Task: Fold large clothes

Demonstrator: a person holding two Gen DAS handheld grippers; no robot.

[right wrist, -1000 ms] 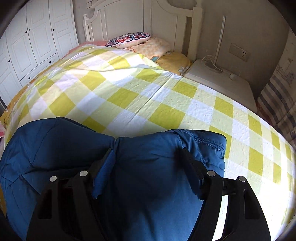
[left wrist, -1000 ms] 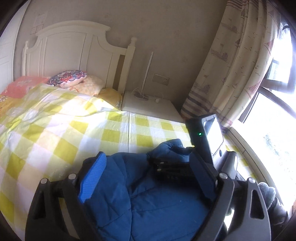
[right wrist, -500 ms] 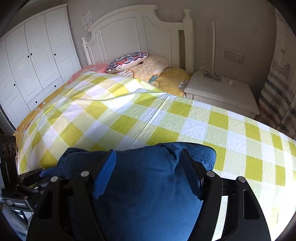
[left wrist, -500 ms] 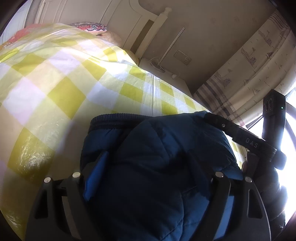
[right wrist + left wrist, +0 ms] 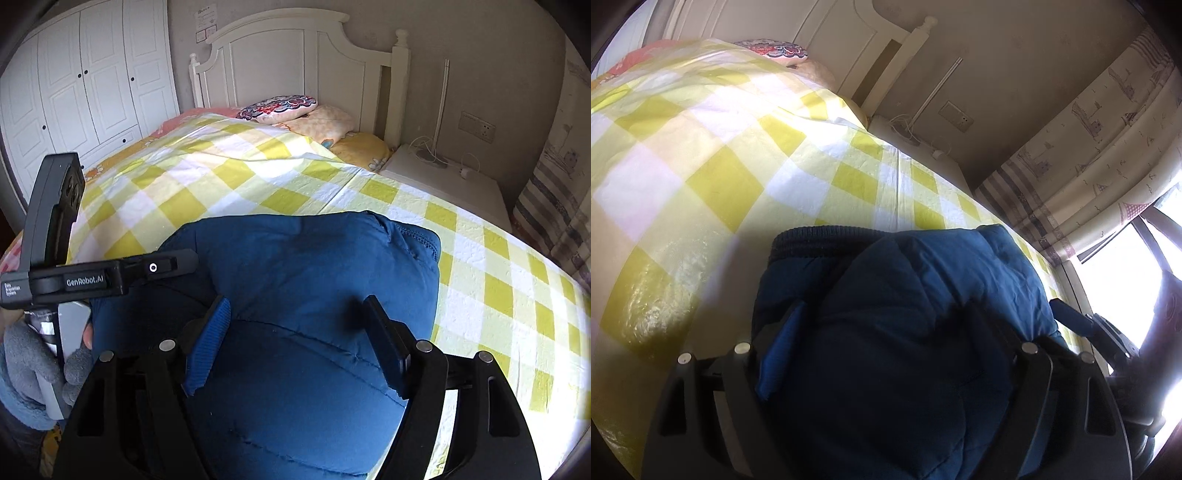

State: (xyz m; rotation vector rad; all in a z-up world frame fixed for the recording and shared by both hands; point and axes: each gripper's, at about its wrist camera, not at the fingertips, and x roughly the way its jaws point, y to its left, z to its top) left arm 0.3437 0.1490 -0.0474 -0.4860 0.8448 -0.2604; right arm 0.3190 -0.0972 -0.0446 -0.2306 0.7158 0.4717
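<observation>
Left wrist view: left gripper (image 5: 882, 354) low over bed (image 5: 701, 177), jaws wide with quilted blue jacket (image 5: 905, 314) bulging between them; ribbed dark hem toward the headboard (image 5: 295, 55); right wrist view: right gripper (image 5: 299, 343) likewise spread around the puffy jacket (image 5: 314, 277), which lies on the yellow-checked sheet; gloved hand (image 5: 33, 365) grips the left tool's handle; pillows (image 5: 295, 110) by the headboard.

Blue jacket (image 5: 317, 280) between right gripper (image 5: 299, 343) fingers

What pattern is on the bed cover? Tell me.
Yellow and white checks on the bed cover, clearest in the right wrist view.
</observation>
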